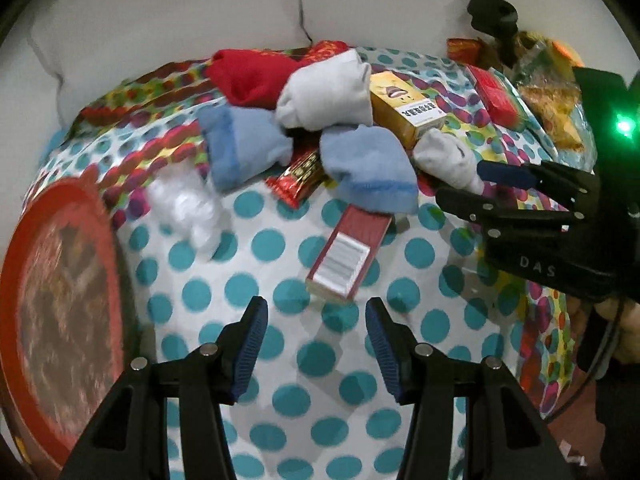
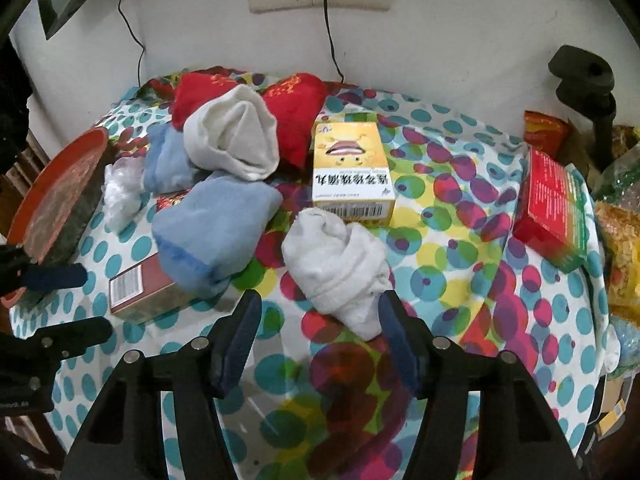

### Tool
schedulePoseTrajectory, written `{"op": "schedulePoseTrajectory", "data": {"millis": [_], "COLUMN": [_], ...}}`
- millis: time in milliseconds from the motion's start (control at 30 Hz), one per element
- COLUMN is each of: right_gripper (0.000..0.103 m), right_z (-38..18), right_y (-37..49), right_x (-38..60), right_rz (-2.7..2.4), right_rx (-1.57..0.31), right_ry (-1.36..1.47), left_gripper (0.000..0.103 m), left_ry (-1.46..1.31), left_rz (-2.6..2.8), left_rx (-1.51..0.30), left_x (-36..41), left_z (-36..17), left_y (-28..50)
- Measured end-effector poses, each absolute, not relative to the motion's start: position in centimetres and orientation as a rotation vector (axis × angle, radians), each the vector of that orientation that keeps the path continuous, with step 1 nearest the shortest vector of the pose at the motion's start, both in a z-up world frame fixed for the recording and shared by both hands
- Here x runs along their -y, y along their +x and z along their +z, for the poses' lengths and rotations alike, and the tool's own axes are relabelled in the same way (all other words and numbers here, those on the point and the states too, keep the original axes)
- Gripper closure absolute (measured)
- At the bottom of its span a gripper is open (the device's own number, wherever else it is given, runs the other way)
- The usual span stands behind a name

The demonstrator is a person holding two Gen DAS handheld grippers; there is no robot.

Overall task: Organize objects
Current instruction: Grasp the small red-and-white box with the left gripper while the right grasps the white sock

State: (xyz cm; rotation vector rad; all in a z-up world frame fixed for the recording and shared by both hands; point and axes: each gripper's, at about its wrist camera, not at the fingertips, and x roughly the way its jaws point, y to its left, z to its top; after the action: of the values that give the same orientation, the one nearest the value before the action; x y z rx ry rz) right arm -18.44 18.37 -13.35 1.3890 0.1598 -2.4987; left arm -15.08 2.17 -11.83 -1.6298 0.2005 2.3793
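The left gripper [image 1: 316, 344] has its fingers spread with nothing between them, over bare dotted cloth [image 1: 280, 392]; just beyond the tips lies a maroon box [image 1: 347, 254], barcode end nearest. The right gripper [image 2: 320, 340] also stands apart, unpinched: a rolled white sock [image 2: 340, 268] lies just ahead, its near end against the right finger's [image 2: 394, 332] tip, the left finger clear of it. Only the left view shows a foil packet [image 1: 298, 178] under the blue socks; only the right view shows the yellow box's [image 2: 352, 168] face, beyond the white sock. Farther out sit a blue sock [image 2: 212, 232], a larger white roll [image 2: 236, 140] and red socks [image 2: 296, 116], all bunched and soft. A round red tin [image 1: 60, 312] lies far left, a red-green box [image 2: 554, 216] far right.
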Motion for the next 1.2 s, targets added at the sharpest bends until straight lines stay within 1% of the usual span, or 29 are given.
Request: {"op": "schedulePoseTrajectory", "data": {"millis": [133,200,267,300,367,433,500,533,633,700,733,767,867,1100,1200], "right_gripper": [0.045,0.049,0.051,0.054,0.056,0.06,0.067,0.069,0.072,0.075,0.076,0.077,0.079,0.08,0.081], "right_z": [-13.6,-13.8,-14.1,-14.1,-14.1,-14.1,-14.0,-14.0,-13.8,-13.6,-13.5,-13.4,-12.9,-11.7,-11.3], "right_y": [-19.0,-19.3,-19.7,-19.8,-20.1,-20.2,-20.5,-20.6,-20.8,-20.7,-20.6,-20.5,-20.2,-19.2,-18.5], "right_x": [-18.4,-18.5,-18.7,-18.8,-19.0,-19.1,-19.2,-19.3,-19.8,-19.9,-20.0,-20.1,-20.1,-20.1,-20.1], "right_rz": [-2.514,-2.529,-2.53,-2.536,-2.539,-2.543,-2.552,-2.553,-2.55,-2.553,-2.551,-2.545,-2.539,-2.535,-2.539], "right_rx": [-0.186,-0.198,-0.188,-0.181,-0.177,-0.175,-0.188,-0.183,-0.129,-0.123,-0.114,-0.096,-0.073,-0.02,-0.012], "right_ry": [1.377,1.371,1.377,1.379,1.382,1.385,1.391,1.391,1.403,1.408,1.41,1.409,1.406,1.402,1.404], "left_gripper": [0.051,0.051,0.051,0.051,0.05,0.05,0.05,0.05,0.051,0.059,0.067,0.07,0.073,0.073,0.073], "left_ry": [-1.618,-1.611,-1.618,-1.624,-1.643,-1.634,-1.643,-1.644,-1.657,-1.658,-1.659,-1.657,-1.623,-1.559,-1.558], "left_rz": [2.329,2.304,2.286,2.278,2.267,2.267,2.26,2.263,2.272,2.274,2.269,2.264,2.28,2.325,2.33], "left_rx": [-0.263,-0.29,-0.308,-0.317,-0.33,-0.316,-0.309,-0.296,-0.245,-0.212,-0.208,-0.21,-0.235,-0.277,-0.256], "left_x": [-3.1,-3.7,-4.1,-4.4,-4.7,-4.8,-4.8,-4.7,-4.3,-3.9,-3.8,-3.7,-3.8,-3.6,-3.3], "left_z": [-12.7,-13.2,-13.7,-14.0,-14.6,-14.6,-14.7,-14.8,-14.7,-14.5,-14.4,-14.3,-13.2,-11.2,-10.9], "left_y": [-16.4,-16.8,-17.2,-17.4,-17.7,-17.8,-18.0,-18.1,-18.2,-18.2,-18.1,-17.9,-16.7,-15.0,-14.4]}}
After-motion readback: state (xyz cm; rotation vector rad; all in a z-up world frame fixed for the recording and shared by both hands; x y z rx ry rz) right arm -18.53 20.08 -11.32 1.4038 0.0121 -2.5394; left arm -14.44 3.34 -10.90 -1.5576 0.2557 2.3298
